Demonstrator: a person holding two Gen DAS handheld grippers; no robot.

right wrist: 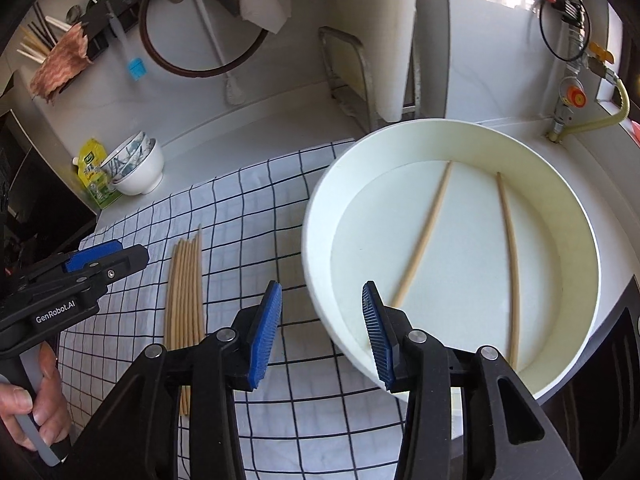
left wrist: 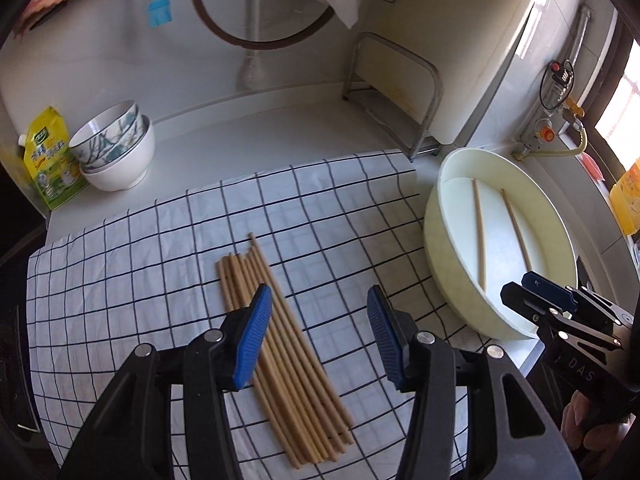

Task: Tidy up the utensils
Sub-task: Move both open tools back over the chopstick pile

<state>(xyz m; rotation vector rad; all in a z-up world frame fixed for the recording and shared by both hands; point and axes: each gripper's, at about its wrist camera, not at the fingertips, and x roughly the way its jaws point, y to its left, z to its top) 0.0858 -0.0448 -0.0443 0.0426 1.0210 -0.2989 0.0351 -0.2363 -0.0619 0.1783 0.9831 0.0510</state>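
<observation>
Two chopsticks [right wrist: 424,236] lie apart inside the white tub [right wrist: 576,208], at three o'clock from the checked cloth [left wrist: 120,264] on the bench [left wrist: 224,148]. Left claw [left wrist: 316,336] hangs open and empty over the bundle [left wrist: 288,356] of chopsticks lying on the cloth. Right claw [right wrist: 322,332] is open too, nothing between its blue pads, straddling the tub's near rim. Bowls [left wrist: 116,148] stack at ten o'clock.

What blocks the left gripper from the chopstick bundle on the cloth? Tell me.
Nothing visible. The left gripper hangs open above the chopstick bundle on the checked cloth, with nothing between its pads and the sticks.
</observation>
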